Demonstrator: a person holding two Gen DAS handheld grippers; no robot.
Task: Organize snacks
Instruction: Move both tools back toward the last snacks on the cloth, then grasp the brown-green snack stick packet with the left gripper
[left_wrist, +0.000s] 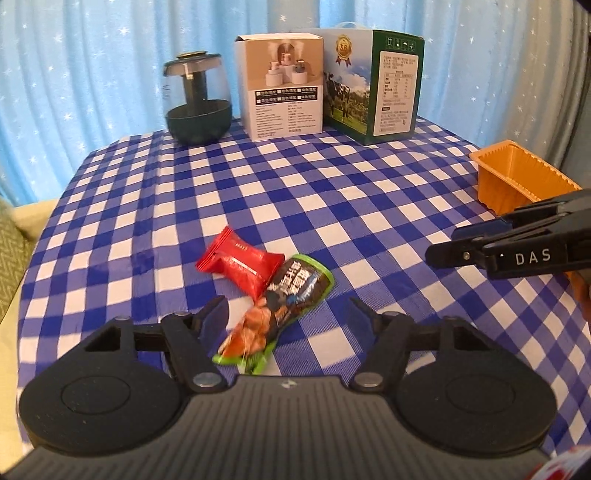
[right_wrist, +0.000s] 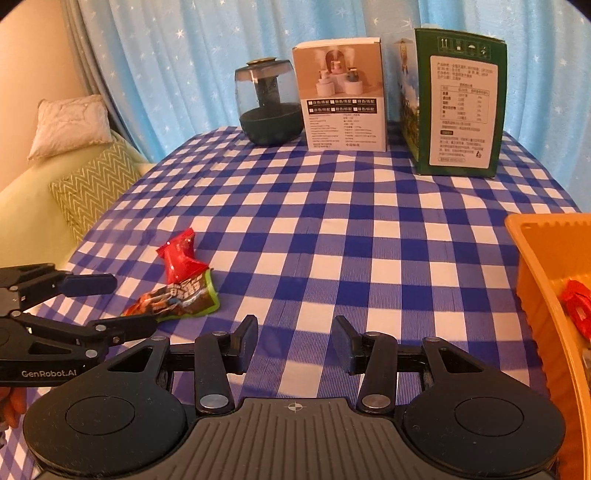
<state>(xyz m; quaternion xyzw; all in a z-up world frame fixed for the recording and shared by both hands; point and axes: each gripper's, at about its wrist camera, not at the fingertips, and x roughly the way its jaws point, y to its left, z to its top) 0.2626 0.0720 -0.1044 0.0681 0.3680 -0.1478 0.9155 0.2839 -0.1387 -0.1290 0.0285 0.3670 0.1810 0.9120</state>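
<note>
A red snack packet (left_wrist: 238, 260) and a dark green-edged snack packet (left_wrist: 275, 308) lie touching on the checked tablecloth (left_wrist: 332, 206). My left gripper (left_wrist: 290, 317) is open, its jaws on either side of the near end of the green-edged packet, which also shows in the right wrist view (right_wrist: 177, 299) beside the red packet (right_wrist: 179, 256). My right gripper (right_wrist: 295, 343) is open and empty over bare cloth, left of the orange tray (right_wrist: 535, 273), which holds a red packet (right_wrist: 576, 301). The tray also shows in the left wrist view (left_wrist: 517, 177).
At the back of the table stand a dark glass humidifier (left_wrist: 197, 101), a white product box (left_wrist: 282, 86) and a green milk carton box (left_wrist: 376, 85). Blue star curtains hang behind. A sofa with cushions (right_wrist: 88, 184) is beyond the table's left edge.
</note>
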